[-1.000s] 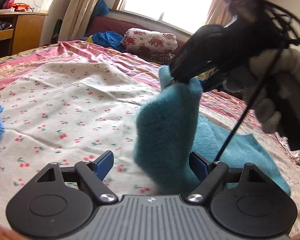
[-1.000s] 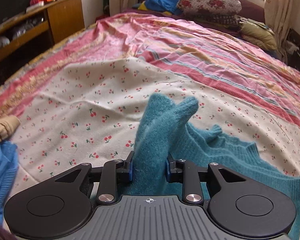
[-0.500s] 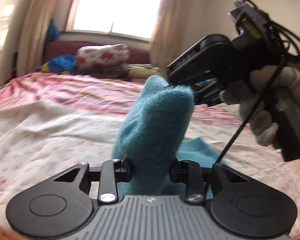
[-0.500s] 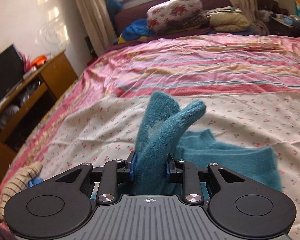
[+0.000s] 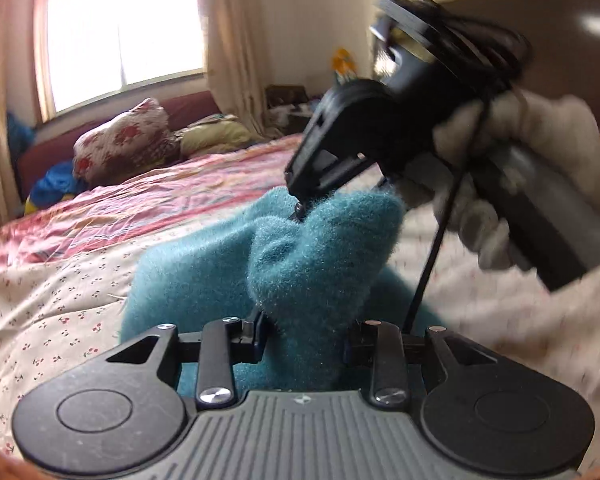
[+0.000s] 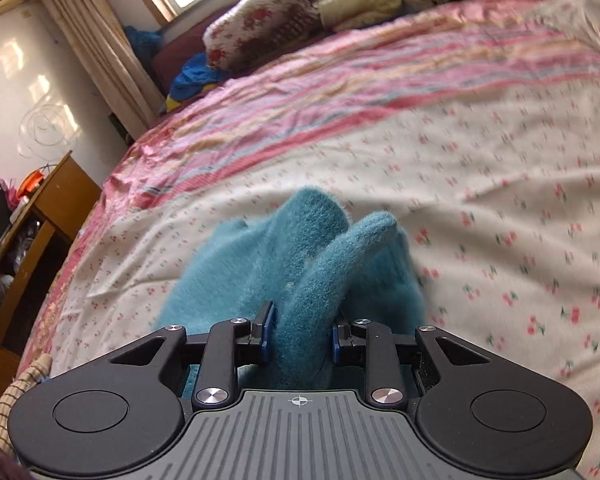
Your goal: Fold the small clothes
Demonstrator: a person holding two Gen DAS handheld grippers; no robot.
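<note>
A fuzzy teal knit garment [image 5: 312,264] is lifted off the bed. My left gripper [image 5: 305,340] is shut on a bunched part of it, the cloth filling the gap between the pads. In the same view the right gripper [image 5: 300,208], held by a gloved hand [image 5: 516,152], pinches another part higher up and further away. In the right wrist view my right gripper [image 6: 300,338] is shut on a thick fold of the teal garment [image 6: 300,264], which rises in two lobes ahead of the fingers. The rest of the garment hangs down toward the sheet.
The bed carries a white cherry-print sheet [image 6: 500,200] over a pink striped cover [image 6: 340,92]. A floral pillow [image 6: 260,20] and folded bedding lie at the head, under the window. A wooden shelf unit [image 6: 32,232] stands left of the bed. A checked cloth [image 6: 16,396] lies at the near left.
My left gripper, open around the garment a second ago, has shut on it. Both grippers have swung across the bed with the garment and rolled, so the room looks tilted.
</note>
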